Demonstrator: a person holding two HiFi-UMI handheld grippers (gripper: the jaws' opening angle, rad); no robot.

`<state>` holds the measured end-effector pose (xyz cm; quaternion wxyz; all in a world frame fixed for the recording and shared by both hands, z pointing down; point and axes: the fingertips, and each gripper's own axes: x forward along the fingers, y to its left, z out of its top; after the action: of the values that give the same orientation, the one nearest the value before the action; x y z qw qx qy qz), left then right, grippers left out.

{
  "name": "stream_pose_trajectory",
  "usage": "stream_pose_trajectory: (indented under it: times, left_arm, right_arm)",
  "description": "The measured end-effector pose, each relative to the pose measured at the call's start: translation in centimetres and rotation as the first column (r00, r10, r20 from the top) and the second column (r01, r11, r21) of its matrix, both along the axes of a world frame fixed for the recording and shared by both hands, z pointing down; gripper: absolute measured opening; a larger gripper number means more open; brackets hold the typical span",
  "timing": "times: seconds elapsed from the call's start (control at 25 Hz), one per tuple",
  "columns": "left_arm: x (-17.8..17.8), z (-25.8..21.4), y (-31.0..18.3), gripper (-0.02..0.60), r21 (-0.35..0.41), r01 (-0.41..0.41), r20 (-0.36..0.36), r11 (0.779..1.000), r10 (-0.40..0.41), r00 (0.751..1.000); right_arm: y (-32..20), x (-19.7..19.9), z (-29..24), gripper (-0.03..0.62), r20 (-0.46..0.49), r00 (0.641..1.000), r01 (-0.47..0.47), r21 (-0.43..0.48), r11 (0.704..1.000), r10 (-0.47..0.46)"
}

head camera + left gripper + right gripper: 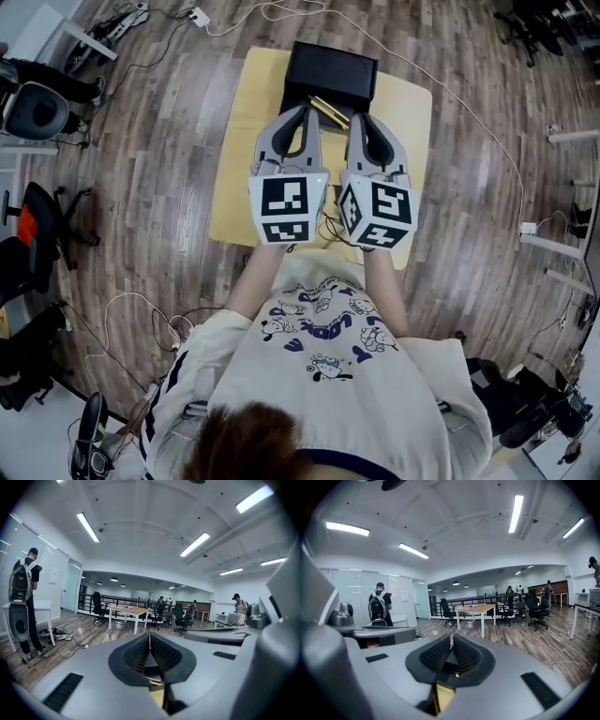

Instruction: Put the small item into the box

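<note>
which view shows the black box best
The head view: the box shows nearly whole, at the far edge of the mat. The two gripper views face out into the office; the box cannot be made out there.

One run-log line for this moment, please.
left gripper: shut, nothing between jaws | right gripper: shut, nothing between jaws | yellow sticks: at black box near side, ungripped; inside or outside unclear
</note>
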<state>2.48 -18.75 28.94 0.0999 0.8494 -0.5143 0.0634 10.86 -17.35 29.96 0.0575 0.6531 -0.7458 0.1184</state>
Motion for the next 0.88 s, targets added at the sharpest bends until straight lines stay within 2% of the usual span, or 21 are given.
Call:
stream_pose_trajectory:
  times: [0.32, 0.88]
  left_arm:
    - [0.2, -0.3, 0.2, 0.02, 0.021, -0.012, 0.022, 1.0, 0.011, 1.0]
    - [0.4, -0.7, 1.2, 0.02, 0.025, -0.013, 0.016, 1.0, 0.013, 1.0]
  right_arm:
    - [0.2, -0.2, -0.5, 0.041, -0.006, 1.0, -0.007, 0.022, 1.0, 0.007]
    - [1.3, 0.1, -0.9, 0.038, -0.003, 1.0, -0.01, 0.035, 0.999, 0.01]
